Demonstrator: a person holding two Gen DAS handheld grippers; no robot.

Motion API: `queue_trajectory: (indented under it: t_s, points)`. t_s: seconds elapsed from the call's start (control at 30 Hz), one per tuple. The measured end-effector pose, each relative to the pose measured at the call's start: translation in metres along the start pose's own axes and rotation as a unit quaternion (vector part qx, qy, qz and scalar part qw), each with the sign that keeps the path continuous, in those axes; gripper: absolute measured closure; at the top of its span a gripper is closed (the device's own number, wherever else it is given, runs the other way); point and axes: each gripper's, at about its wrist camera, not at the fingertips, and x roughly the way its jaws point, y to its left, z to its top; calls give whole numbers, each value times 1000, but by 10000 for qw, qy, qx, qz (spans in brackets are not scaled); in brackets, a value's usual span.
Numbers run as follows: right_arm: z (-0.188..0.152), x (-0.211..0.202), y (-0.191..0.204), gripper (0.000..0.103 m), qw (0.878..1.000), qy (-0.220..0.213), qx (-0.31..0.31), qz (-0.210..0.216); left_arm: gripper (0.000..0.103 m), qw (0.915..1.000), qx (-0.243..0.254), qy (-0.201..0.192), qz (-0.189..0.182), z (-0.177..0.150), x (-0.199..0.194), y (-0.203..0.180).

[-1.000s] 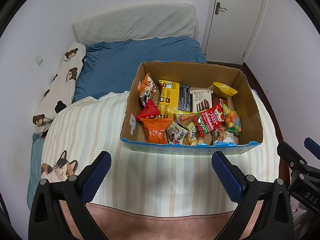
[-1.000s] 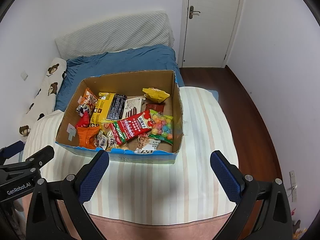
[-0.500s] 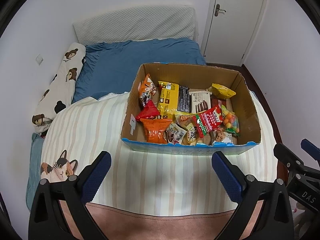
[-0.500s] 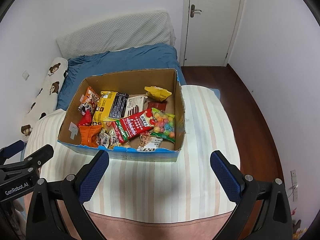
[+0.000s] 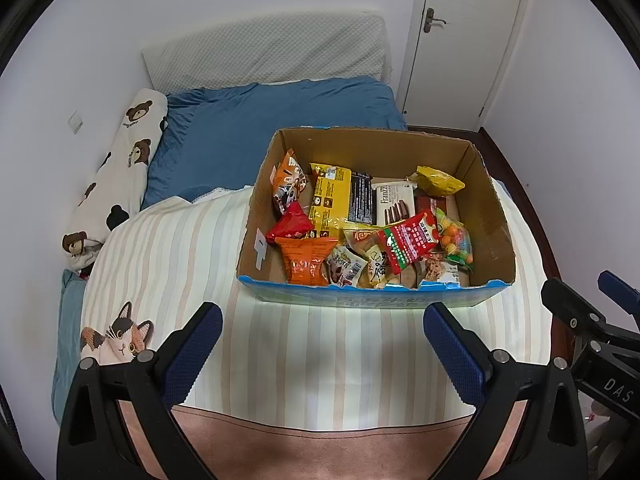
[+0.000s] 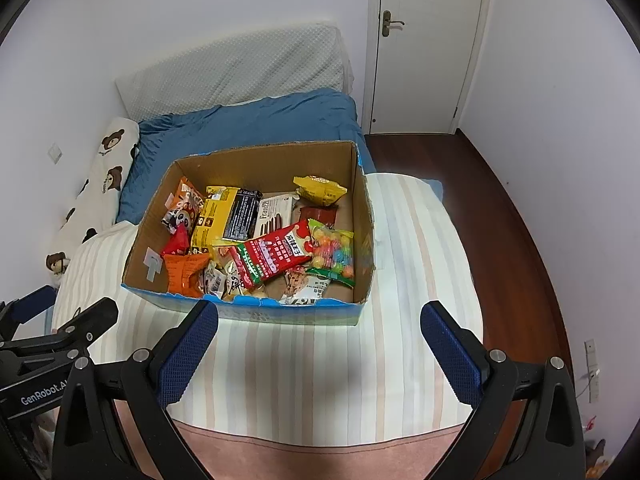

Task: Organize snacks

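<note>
Bed (image 5: 312,360) w/ striped cover fills lower frame; blue blanket (image 5: 272,120) beyond. Cardboard box (image 5: 490,216) sits on striped cover, mid-bed, open top, snacks heaped inside. Bear-print pillow (image 5: 124,168) well left of box, along wall. White door (image 6: 424,48) behind box, far right. In box: yellow packet (image 5: 330,200) at back centre, red packet (image 5: 408,240) tilted on top toward front, orange bag (image 5: 306,260) at front left, candy bag (image 5: 456,240) by right wall. Left gripper (image 5: 322,344) near box front, fingers wide apart, holding nothing. Right gripper (image 6: 318,342) same: near box front, spread, holding nothing.
</note>
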Motion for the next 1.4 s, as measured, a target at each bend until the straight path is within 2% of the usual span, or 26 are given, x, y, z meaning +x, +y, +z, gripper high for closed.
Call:
queue_trajectory:
  t_s: [1.4]
  points:
    - [1, -13, 6, 0, 9999, -117, 40, 65, 0, 9997, -8, -224, -9, 1, -15, 4]
